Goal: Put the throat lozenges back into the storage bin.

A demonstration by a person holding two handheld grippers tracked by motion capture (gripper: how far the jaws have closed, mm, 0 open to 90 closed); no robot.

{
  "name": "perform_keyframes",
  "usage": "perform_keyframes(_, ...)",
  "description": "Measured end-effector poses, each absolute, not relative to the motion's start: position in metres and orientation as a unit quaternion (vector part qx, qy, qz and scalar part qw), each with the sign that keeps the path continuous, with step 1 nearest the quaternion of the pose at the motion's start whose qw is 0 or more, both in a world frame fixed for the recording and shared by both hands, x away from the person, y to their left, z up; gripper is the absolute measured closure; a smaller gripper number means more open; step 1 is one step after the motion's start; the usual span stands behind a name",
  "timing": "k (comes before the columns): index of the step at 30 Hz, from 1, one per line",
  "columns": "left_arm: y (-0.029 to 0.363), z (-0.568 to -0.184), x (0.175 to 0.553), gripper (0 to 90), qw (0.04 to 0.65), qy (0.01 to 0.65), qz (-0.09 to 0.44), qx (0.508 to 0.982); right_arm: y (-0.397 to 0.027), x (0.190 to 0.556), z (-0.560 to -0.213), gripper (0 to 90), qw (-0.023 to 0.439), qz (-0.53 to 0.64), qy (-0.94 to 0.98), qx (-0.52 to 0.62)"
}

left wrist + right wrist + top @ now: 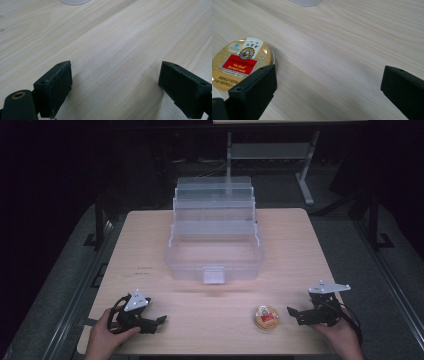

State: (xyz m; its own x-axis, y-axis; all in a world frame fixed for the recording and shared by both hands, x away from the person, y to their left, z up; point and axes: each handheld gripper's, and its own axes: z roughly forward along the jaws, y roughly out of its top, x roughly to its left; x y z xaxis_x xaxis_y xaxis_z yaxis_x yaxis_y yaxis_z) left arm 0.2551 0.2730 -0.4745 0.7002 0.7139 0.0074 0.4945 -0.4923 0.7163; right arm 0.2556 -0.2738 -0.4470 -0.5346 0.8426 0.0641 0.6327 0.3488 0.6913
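round candy tin (266, 317) flat on wooden table (200, 315), just left of right gripper (295, 312), jaws spread wide, nothing held. left gripper (159, 320) likewise agape over bare wood. clear tiered box (215, 245) farther back, open, well apart. nothing between tin and right gripper.

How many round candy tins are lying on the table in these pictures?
1. A single round candy tin lies flat on the wooden table near its front edge, just left of the right gripper and in front of the clear plastic box. The box's tiers might hide more.
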Motion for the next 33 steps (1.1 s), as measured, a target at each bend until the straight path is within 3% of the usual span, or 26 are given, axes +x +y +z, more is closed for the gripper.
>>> perform_keyframes(33,0.273,-0.475,0.255,10.8,0.357,0.355,0.154,0.85,-0.242,0.249,-0.443,0.1,0.126,0.348,0.831,0.415)
